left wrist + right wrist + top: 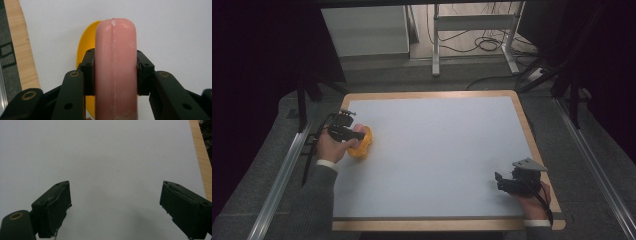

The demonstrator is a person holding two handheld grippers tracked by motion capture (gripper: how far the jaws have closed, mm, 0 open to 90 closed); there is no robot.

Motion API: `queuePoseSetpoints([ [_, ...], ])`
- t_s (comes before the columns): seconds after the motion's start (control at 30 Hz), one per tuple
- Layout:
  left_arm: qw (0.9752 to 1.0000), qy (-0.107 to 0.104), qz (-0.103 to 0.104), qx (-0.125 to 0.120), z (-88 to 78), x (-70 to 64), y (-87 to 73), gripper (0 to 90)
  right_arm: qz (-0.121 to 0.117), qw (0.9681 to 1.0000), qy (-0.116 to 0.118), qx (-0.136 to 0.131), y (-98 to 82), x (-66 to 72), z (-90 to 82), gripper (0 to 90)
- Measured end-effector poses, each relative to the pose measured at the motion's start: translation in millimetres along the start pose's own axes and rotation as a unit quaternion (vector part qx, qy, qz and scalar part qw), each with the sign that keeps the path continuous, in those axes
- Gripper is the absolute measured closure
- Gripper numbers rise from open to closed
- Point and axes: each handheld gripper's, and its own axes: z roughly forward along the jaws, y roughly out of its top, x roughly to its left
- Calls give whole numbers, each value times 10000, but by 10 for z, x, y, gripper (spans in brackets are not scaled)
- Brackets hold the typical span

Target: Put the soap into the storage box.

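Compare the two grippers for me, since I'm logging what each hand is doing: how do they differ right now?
The left gripper is shut on a pink sausage-shaped piece, held over a yellow object; the right gripper stands wide open with nothing between its jaws. The left gripper sits near the table's left edge, the right gripper at its near right corner. Both have black jaws and are held over the white tabletop.

Grey sleeves, white cuffs, black tools [343, 131]

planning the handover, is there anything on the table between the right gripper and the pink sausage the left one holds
Nothing: in the high view the white table top is bare between the right gripper and the pink sausage held by the left gripper over a yellow thing.
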Motion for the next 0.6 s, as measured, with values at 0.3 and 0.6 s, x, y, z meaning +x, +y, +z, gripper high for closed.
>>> queuePoseSetpoints([
  [0.3, 10000, -30, -17, 84, 91, 7, -29, 600, 4, 10000, 2, 25, -6, 1, 9, 97],
  [0.6, 9998, -17, -7, 219, 189, 8, -65, 600, -3, 10000, -2, 39, -7, 3, 12, 97],
])
